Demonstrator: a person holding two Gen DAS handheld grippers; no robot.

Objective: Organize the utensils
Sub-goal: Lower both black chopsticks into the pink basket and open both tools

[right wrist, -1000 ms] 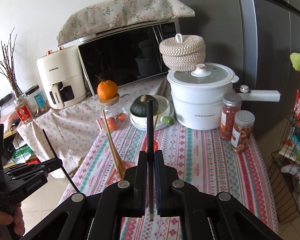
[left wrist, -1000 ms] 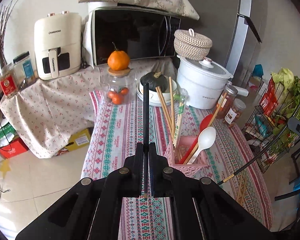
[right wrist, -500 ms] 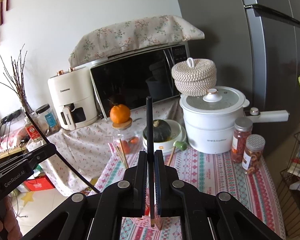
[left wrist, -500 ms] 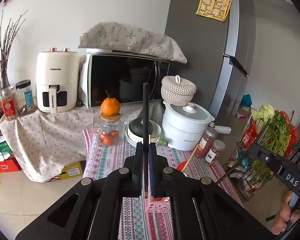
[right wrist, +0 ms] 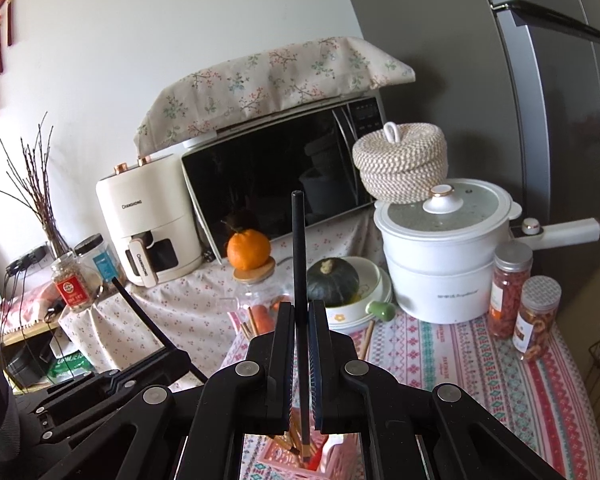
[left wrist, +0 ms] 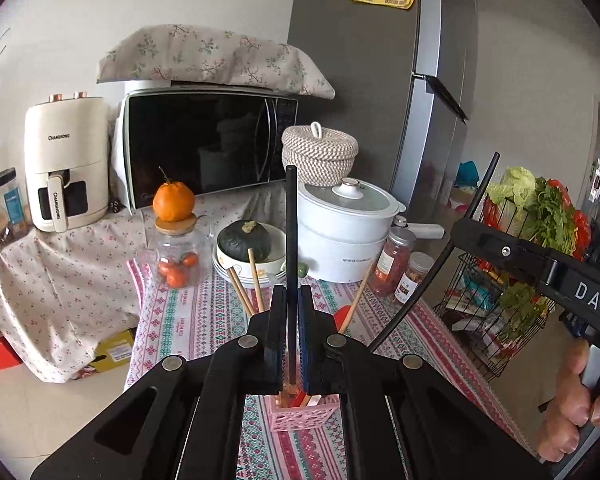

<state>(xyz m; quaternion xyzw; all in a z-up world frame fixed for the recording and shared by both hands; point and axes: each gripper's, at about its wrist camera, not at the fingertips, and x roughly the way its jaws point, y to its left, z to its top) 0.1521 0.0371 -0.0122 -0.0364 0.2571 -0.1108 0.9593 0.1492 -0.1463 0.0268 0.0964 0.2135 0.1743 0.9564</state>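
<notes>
My left gripper is shut on a black chopstick that stands upright between its jaws, its lower end over the pink utensil basket. My right gripper is shut on a second black chopstick, its gold-tipped lower end over the same pink basket. Wooden chopsticks and a wooden-handled red utensil stand in the basket. The right gripper shows at the right of the left wrist view; the left gripper shows at the lower left of the right wrist view.
On the patterned tablecloth stand a glass jar with an orange on its lid, a bowl with a dark squash, a white pot and two spice jars. A microwave and air fryer are behind. A wire vegetable rack is right.
Both grippers have risen and tilted up with their chopsticks. The pink basket has slid from mid-view to under the jaws, and the right gripper has come closer in the left wrist view.
</notes>
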